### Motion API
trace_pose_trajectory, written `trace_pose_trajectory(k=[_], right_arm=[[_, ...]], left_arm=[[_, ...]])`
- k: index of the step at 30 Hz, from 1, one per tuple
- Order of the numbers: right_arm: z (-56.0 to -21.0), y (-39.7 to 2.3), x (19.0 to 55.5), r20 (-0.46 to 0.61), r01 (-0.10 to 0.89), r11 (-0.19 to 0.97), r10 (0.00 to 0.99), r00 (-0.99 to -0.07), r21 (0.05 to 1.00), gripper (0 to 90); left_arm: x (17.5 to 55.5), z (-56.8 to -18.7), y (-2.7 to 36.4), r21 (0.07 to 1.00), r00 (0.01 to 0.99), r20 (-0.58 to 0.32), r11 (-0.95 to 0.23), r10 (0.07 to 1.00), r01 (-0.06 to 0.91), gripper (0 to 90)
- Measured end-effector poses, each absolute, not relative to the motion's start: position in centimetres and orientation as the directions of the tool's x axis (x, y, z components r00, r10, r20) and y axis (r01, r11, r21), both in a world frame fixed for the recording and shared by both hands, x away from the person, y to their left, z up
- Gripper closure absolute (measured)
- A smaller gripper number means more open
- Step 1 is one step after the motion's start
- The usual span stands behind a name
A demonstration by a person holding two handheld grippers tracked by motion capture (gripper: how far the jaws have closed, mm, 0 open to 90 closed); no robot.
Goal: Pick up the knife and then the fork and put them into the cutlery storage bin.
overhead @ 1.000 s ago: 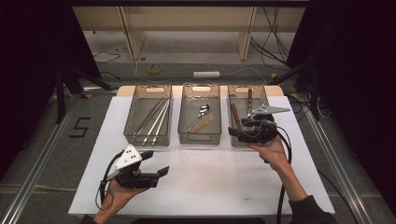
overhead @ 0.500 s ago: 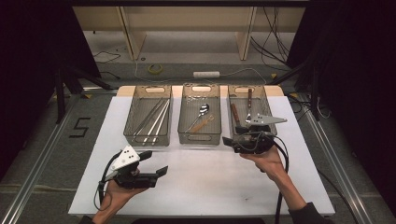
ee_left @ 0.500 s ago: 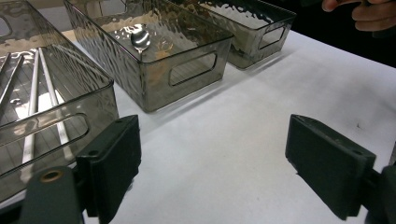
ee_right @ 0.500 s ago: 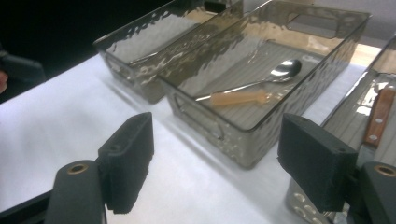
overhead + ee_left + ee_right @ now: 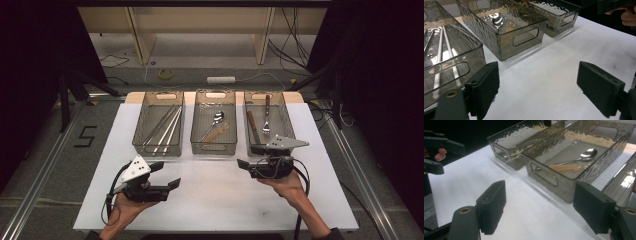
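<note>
Steel fork (image 5: 266, 114) in the bin (image 5: 283, 120) nearest our right gripper (image 5: 248, 157) looks light, stiff, slippery; we'd pinch its handle. Both grippers' fingers, left gripper (image 5: 166, 175) included, stand apart, empty.

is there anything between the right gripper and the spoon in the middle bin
Only the bin's own wall. The right hand-held gripper hangs open over bare table in front of the middle bin; the spoon lies inside, behind the near wall, so it would likely have to come in from above.
</note>
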State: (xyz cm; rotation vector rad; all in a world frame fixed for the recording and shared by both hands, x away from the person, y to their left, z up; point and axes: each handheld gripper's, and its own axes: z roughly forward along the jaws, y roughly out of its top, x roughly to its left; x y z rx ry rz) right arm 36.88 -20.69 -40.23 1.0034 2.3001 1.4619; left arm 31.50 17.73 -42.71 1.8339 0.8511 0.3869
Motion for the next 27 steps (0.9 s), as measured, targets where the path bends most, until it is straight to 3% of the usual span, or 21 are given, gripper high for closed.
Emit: trace_pose_trajectory(k=[27], right_arm=[[-43.0,-22.5,32.3,0.168,0.405,0.230,0.653,-0.739,0.885,23.8]], left_arm=[[31.6,-42.7,17.9,0.901,0.693,-0.154,-0.188,0.704,0.391,17.7]])
